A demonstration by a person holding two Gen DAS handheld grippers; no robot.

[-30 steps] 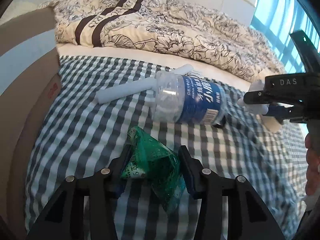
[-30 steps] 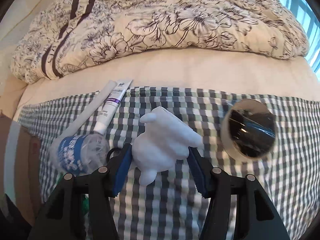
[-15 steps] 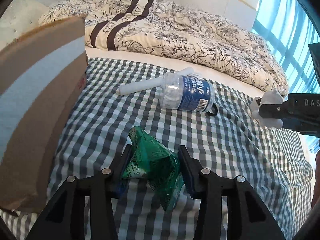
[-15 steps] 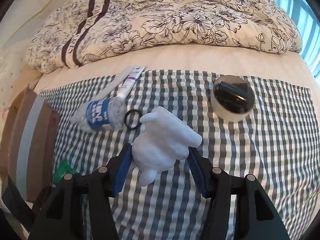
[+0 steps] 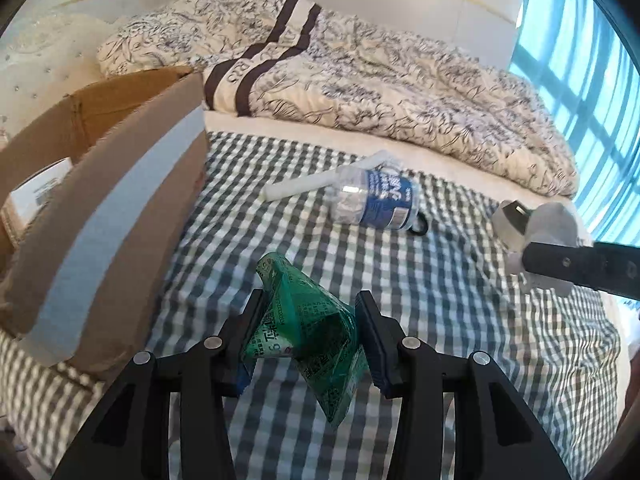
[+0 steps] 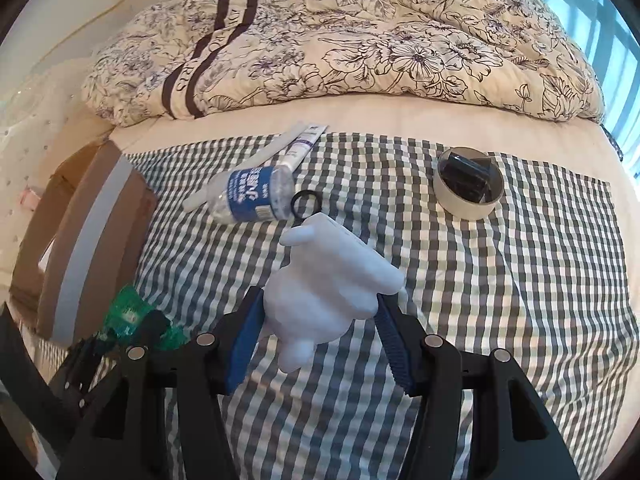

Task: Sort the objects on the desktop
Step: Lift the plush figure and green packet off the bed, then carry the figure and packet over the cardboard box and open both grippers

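Hovering above the bed, left tongs (image 5: 308, 340) pinched a green wrapper (image 5: 308, 336), right tongs (image 6: 320, 332) a white toy (image 6: 328, 280); bottle (image 6: 252, 196), tubes (image 6: 298, 144), ring (image 6: 306, 204) and tape (image 6: 468, 192) lay unsorted beside the box (image 5: 120, 184).

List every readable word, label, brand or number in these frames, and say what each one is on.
"RIS": dark stripe of the floral quilt; the letters before it are folded away.
"9": green wrapper held in the left gripper; its other print is too small.
Water bottle blue label: white characters, too blurred.
Tube: print too small.
Cardboard box inner label: unreadable.
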